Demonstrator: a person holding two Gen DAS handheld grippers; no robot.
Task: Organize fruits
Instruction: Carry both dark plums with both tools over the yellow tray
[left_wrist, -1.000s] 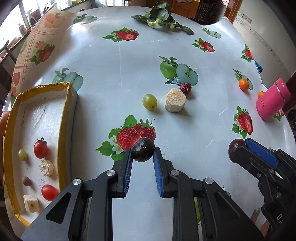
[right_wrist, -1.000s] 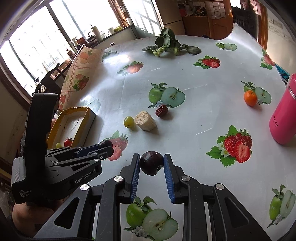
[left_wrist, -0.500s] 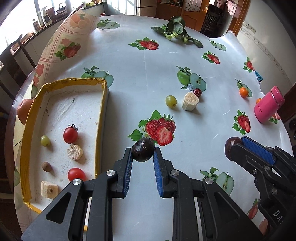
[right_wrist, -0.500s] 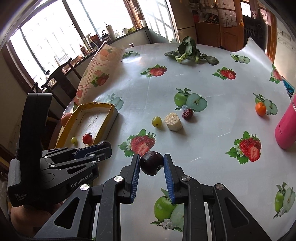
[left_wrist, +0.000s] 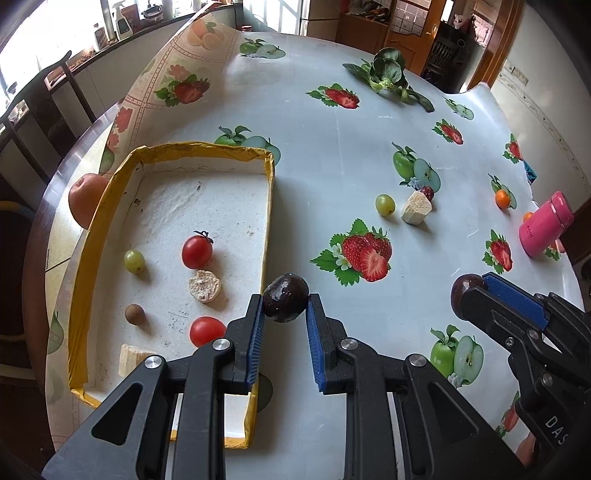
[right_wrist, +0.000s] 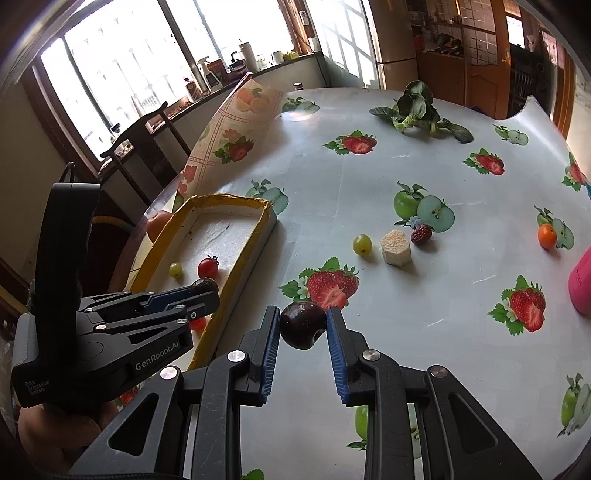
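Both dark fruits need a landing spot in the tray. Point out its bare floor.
The far half of the yellow-rimmed white foam tray is bare, beyond the red cherry tomato and green grape. The near half is crowded: round cracker, small brown ball, second tomato, pale cube.

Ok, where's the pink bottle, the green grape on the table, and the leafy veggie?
pink bottle (left_wrist: 546, 229), left wrist view, middle of its side.
green grape (right_wrist: 362, 244), right wrist view, its centre.
leafy vegetable (right_wrist: 415, 101), right wrist view, the dark leaves.
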